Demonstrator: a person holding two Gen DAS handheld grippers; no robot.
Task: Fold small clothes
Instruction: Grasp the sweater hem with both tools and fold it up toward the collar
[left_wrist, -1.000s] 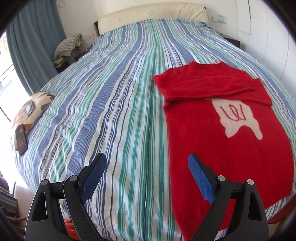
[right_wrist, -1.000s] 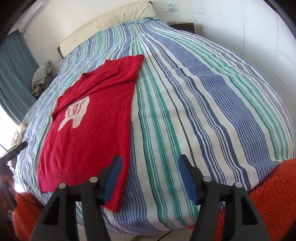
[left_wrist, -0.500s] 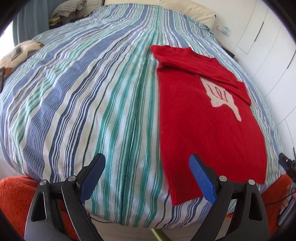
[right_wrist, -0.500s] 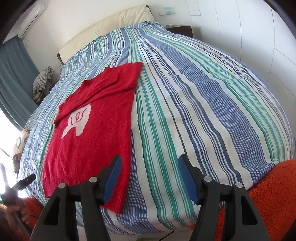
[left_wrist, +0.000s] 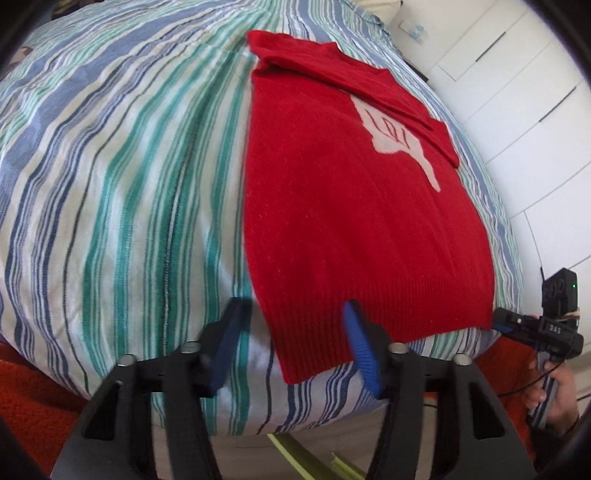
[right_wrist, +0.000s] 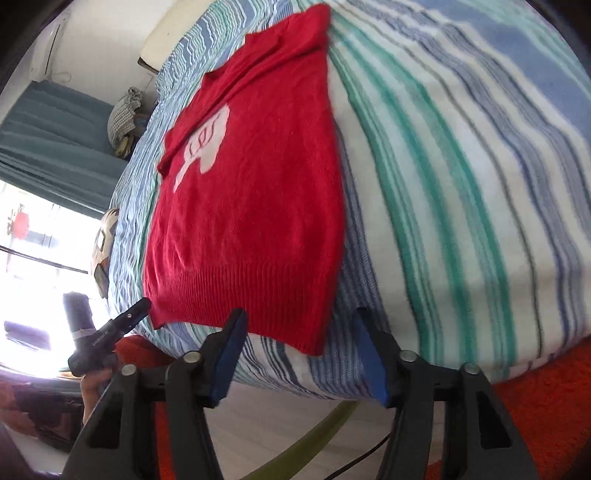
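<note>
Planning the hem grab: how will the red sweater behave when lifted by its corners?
Probably floppy: the sweater is a soft knit lying flat, following the bed's curve. Its middle will likely sag between the corners. The folded sleeves lie loose and may slip off.

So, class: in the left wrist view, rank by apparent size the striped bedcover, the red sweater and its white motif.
1. Striped bedcover
2. Red sweater
3. White motif, clearly smallest

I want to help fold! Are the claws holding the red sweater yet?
Not yet. Both claws, left and right, are closing around the sweater's bottom corners, but neither pinches it so far.
</note>
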